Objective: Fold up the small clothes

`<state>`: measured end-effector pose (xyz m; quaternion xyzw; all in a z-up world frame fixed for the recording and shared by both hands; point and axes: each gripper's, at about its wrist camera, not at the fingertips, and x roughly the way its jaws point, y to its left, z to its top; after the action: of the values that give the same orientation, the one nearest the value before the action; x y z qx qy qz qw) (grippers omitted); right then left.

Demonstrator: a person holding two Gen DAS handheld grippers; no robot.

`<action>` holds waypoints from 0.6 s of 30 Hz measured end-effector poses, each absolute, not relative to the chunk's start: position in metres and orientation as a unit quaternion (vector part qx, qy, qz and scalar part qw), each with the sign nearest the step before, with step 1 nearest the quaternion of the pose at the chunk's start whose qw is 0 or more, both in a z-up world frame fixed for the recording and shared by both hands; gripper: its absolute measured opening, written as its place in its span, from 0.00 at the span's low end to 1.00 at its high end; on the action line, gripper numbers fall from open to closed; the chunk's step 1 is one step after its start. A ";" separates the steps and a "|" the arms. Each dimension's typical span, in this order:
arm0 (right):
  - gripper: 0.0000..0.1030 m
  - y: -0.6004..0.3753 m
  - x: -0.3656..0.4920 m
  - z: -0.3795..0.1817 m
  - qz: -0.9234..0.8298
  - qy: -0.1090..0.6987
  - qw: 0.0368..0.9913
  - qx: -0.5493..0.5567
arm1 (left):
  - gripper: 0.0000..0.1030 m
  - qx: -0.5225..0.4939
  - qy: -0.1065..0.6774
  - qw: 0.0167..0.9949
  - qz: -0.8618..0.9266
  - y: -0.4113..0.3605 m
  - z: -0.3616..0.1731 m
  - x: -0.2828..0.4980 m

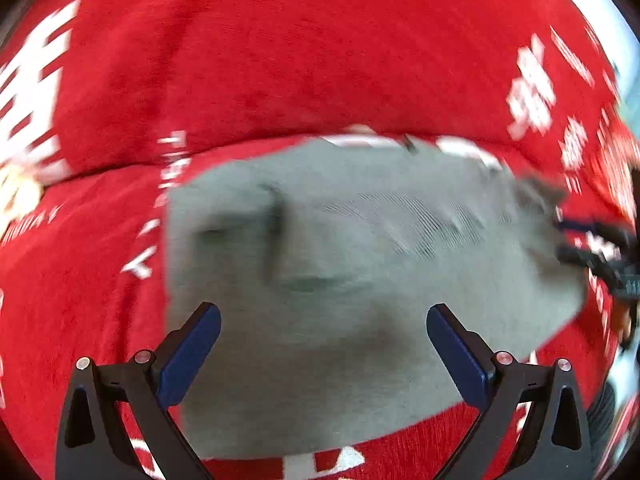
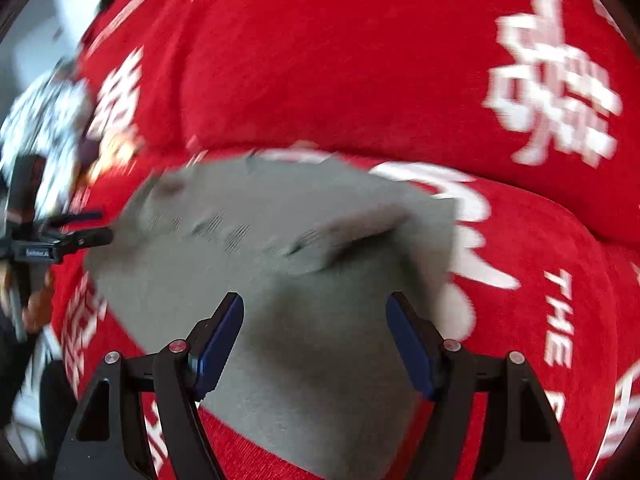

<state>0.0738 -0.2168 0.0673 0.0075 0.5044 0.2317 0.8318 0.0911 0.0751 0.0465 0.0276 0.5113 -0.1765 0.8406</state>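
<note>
**Both grippers spread, nothing between the pads**

The left gripper (image 1: pixel 323 316) points steeply downward, its two black fingers splayed wide and the blue pads (image 1: pixel 192 356) turned inward with a broad gap between them. Nothing is clamped there. The right gripper (image 2: pixel 315 304) tilts down in much the same way, its fingers parted somewhat less widely, its blue pads (image 2: pixel 222 344) likewise gripping nothing. Each gripper shows at the edge of the other's view: the right one (image 1: pixel 592 248) at the far right of the left wrist view, the left one (image 2: pixel 76 232) at the far left of the right wrist view, fingers apart. Both views are blurred.
</note>
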 end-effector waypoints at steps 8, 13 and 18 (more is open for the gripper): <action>0.75 -0.208 0.133 0.055 0.238 0.503 0.830 0.039 | 1.00 -0.003 0.522 0.831 -0.192 0.053 0.037 0.155; 0.75 -0.252 0.164 0.059 0.150 0.466 0.862 0.132 | 1.00 -0.138 0.509 0.842 -0.114 0.106 0.045 0.202; 0.75 -0.290 0.163 0.060 0.100 0.449 0.865 0.198 | 1.00 -0.221 0.501 0.834 -0.070 0.153 0.046 0.204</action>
<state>0.1626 -0.2899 0.0599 0.1984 0.4495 0.1002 0.8652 0.2043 0.1534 0.0458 -0.2214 0.5012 -0.0705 0.8336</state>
